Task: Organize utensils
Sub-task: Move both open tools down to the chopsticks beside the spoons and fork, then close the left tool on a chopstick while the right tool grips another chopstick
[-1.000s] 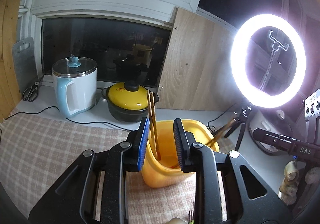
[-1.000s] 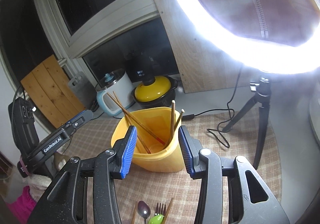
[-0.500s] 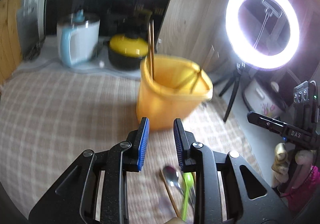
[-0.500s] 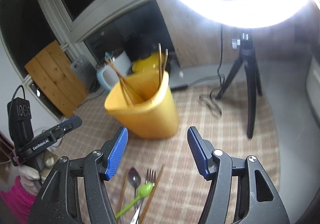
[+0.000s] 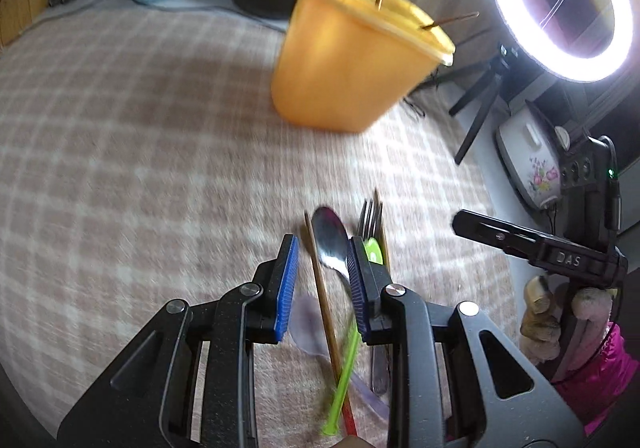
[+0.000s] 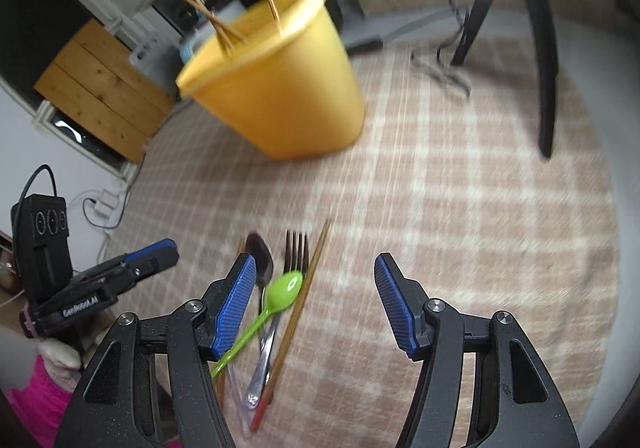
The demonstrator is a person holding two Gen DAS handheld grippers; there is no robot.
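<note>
The risk was that the left gripper (image 5: 322,284), its jaws a little apart and empty, would catch two pieces at once, because the chopstick (image 5: 326,312) and the metal spoon (image 5: 330,238) both lay between its pads, crossed by the green spoon (image 5: 346,360), so one piece could slip and scatter the others. The right gripper (image 6: 316,302) had its jaws wide apart and empty, with the fork (image 6: 297,250) just beyond. The utensils lay in a crossed pile on the checked cloth (image 6: 460,228), and the bucket (image 6: 280,88) (already holding several chopsticks) stood at 12 o'clock from them.
</note>
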